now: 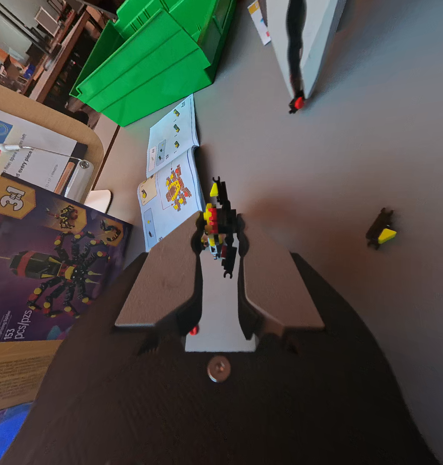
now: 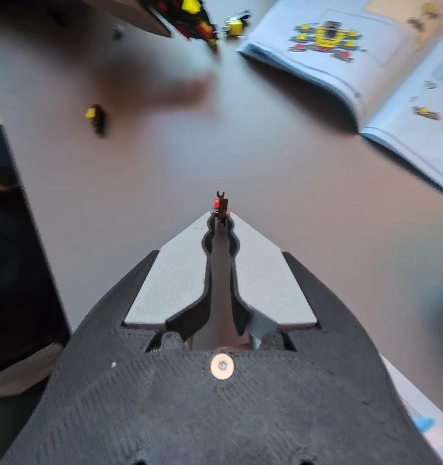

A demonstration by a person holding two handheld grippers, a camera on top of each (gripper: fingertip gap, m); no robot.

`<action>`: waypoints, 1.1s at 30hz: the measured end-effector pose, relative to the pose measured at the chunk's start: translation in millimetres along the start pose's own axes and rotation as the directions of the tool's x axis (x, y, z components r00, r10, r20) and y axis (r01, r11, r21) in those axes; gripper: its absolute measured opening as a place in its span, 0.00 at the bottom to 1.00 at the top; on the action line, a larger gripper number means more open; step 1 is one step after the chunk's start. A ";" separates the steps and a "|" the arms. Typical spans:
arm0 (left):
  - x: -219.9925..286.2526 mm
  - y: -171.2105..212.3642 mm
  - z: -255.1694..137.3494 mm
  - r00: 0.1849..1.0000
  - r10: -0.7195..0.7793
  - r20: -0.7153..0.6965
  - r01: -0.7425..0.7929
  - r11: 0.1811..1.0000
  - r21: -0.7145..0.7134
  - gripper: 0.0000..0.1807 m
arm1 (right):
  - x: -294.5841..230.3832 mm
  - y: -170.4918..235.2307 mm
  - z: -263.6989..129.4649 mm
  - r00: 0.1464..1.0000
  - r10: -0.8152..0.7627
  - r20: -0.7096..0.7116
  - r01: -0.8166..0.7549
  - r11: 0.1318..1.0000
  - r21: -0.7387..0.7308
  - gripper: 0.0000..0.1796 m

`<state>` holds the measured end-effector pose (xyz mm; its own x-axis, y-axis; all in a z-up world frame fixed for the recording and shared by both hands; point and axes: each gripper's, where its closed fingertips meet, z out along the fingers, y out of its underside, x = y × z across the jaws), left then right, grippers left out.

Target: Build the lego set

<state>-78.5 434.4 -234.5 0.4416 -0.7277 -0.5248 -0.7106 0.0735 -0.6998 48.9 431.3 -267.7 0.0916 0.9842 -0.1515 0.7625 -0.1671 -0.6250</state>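
Left claw (image 1: pixel 219 226) clamped on black, red and yellow lego assembly (image 1: pixel 219 224) bristling with clip ends, held above grey table (image 1: pixel 341 163) beside open instruction booklet (image 1: pixel 172 171). Right claw (image 2: pixel 221 213) pinched around small black clip piece with red stud (image 2: pixel 221 205). Loose black-and-yellow piece (image 1: pixel 381 230) lay on table, well apart.

A plain grey table (image 1: pixel 366 156) carries everything; an open instruction booklet (image 1: pixel 174 171) lies flat on it, just beside stacked green bins (image 1: pixel 150 65); a small black-and-yellow lego piece (image 1: pixel 381 230) sits alone, well apart from the booklet; the purple set box (image 1: pixel 52 264) rests at the table's edge
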 end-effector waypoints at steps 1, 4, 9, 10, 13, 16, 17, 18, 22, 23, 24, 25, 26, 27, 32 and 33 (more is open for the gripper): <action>1.4 -1.1 0.2 1.000 0.022 0.000 -0.022 1.000 0.007 0.13 | -11.4 0.2 -1.0 0.998 0.003 0.064 -0.002 1.000 -0.008 0.03; 6.5 -3.1 1.9 0.991 0.136 0.017 -0.136 0.991 0.015 0.13 | -42.0 1.6 -3.3 0.962 0.062 0.268 -0.048 0.997 -0.057 0.03; 15.2 -6.0 2.8 0.963 0.268 0.034 -0.268 0.963 0.012 0.13 | -30.7 4.8 3.0 0.956 0.149 0.253 -0.115 0.983 -0.144 0.09; 16.1 -6.6 2.6 0.961 0.274 0.033 -0.275 0.961 0.012 0.13 | -26.5 3.0 2.1 0.963 0.141 0.229 -0.111 0.984 -0.136 0.09; 17.3 -5.5 2.8 0.960 0.279 0.028 -0.279 0.960 0.008 0.13 | -4.1 -2.1 -5.2 0.991 0.111 0.073 -0.103 0.990 -0.101 0.09; 16.9 -4.0 3.1 0.961 0.276 0.025 -0.276 0.961 0.001 0.13 | -0.7 -5.5 -19.4 0.984 0.176 0.005 -0.176 0.983 -0.046 0.09; 16.6 -3.6 3.1 0.961 0.274 0.026 -0.274 0.962 -0.001 0.13 | -2.6 -3.6 -22.6 0.977 0.211 -0.012 -0.211 0.977 -0.037 0.09; 16.0 -3.0 3.2 0.962 0.272 0.028 -0.272 0.962 -0.006 0.13 | -5.7 -0.3 -24.3 0.968 0.247 -0.032 -0.248 0.968 -0.034 0.09; 13.5 -1.4 4.2 0.965 0.261 0.037 -0.261 0.965 -0.021 0.13 | -29.6 10.0 -15.4 0.925 0.372 -0.075 -0.374 0.927 -0.017 0.11; 12.8 -1.3 4.1 0.965 0.260 0.041 -0.259 0.966 -0.023 0.13 | -36.4 11.7 -10.4 0.916 0.395 -0.076 -0.397 0.918 -0.015 0.12; 12.3 -1.6 3.9 0.965 0.260 0.044 -0.259 0.965 -0.023 0.13 | -41.7 14.8 -5.8 0.909 0.408 -0.087 -0.411 0.911 -0.023 0.13; 11.9 -2.1 3.6 0.964 0.261 0.048 -0.260 0.965 -0.023 0.13 | -46.2 18.3 -2.3 0.907 0.409 -0.102 -0.415 0.909 -0.037 0.14; 11.5 -2.5 3.2 0.964 0.262 0.051 -0.261 0.965 -0.023 0.13 | -48.9 18.3 -0.3 0.907 0.408 -0.110 -0.413 0.910 -0.035 0.15; 11.3 -2.8 3.0 0.964 0.262 0.054 -0.261 0.965 -0.023 0.13 | -49.5 15.8 0.7 0.905 0.411 -0.112 -0.416 0.909 -0.019 0.15; 12.0 -2.6 3.1 0.962 0.268 0.058 -0.267 0.963 -0.029 0.13 | -35.6 5.3 7.6 0.906 0.408 -0.111 -0.409 0.912 0.011 0.14; 11.7 -2.6 2.8 0.961 0.269 0.060 -0.268 0.963 -0.030 0.13 | -32.5 1.2 10.1 0.917 0.385 -0.104 -0.386 0.922 0.014 0.15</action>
<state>-69.9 427.6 -240.1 0.2659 -0.6387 -0.7220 -0.8189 0.2456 -0.5188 40.4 398.6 -271.3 0.4445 0.8440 -0.3002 0.6588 -0.5350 -0.5289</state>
